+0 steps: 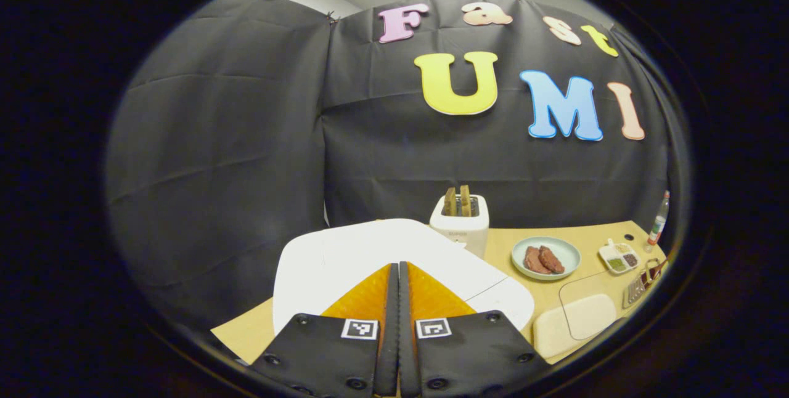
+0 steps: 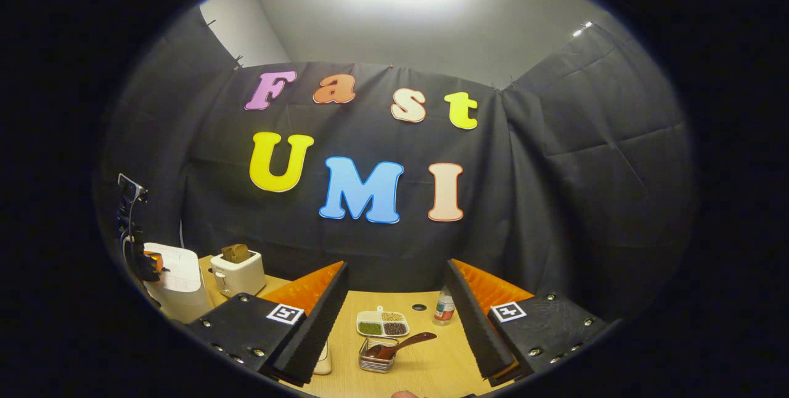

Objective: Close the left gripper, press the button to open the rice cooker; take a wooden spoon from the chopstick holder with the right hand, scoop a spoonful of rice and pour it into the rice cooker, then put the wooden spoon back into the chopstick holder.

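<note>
My left gripper (image 1: 398, 270) is shut with nothing between its fingers, tips just over the closed white lid of the rice cooker (image 1: 345, 256). From the right gripper view, the rice cooker (image 2: 179, 290) stands at the far left with the left gripper (image 2: 155, 260) on its top. My right gripper (image 2: 394, 302) is open above the table. Below it a wire chopstick holder (image 2: 376, 358) holds the wooden spoon (image 2: 404, 344), handle leaning right. A white divided dish (image 2: 382, 323) of grains sits just behind. The holder (image 1: 642, 284) and dish (image 1: 619, 256) are also at the right of the left gripper view.
A white toaster (image 1: 459, 219) with two slices stands behind the cooker. A plate of meat (image 1: 545, 256), a small bottle (image 1: 658, 219) and a pale board (image 1: 573, 324) lie on the wooden table (image 1: 530, 299). The bottle (image 2: 444, 308) stands close to my right finger.
</note>
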A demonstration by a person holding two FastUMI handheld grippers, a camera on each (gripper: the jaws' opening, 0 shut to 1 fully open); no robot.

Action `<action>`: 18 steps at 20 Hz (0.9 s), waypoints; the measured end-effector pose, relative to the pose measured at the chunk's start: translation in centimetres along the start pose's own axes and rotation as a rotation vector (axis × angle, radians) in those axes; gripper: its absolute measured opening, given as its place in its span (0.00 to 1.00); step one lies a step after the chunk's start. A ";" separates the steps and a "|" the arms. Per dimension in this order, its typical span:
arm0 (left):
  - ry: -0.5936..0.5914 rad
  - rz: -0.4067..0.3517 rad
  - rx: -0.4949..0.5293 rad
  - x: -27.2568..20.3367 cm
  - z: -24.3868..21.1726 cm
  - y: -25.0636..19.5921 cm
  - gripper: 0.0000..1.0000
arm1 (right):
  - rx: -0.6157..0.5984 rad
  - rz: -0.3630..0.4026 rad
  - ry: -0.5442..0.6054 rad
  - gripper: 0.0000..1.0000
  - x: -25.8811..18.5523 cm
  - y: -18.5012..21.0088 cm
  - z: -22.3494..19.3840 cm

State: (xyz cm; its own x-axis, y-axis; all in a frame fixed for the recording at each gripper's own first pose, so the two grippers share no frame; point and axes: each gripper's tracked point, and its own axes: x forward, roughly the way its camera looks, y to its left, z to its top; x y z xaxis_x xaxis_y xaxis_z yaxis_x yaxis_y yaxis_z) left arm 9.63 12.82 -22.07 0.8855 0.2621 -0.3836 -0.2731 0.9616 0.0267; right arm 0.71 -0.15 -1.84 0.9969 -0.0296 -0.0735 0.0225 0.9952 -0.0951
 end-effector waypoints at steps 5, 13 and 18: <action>0.032 0.016 0.024 0.2 -1.5 0.1 0.09 | -0.017 0.015 0.004 0.95 0.2 0.4 -0.1; 0.013 0.007 -0.008 0.1 -2.0 0.1 0.09 | 0.011 0.032 0.006 0.95 0.8 0.9 -0.5; -0.020 0.044 0.073 -0.1 0.8 0.4 0.08 | 0.027 0.040 -0.007 0.95 1.3 1.0 -0.1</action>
State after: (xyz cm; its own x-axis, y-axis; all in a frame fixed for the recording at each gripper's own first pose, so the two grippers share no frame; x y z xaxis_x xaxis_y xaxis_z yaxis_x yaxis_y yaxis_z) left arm 9.68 13.22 -21.29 0.8806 0.3055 -0.3621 -0.2847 0.9522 0.1109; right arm 2.03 0.78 -2.16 0.9975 0.0108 -0.0694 -0.0153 0.9978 -0.0652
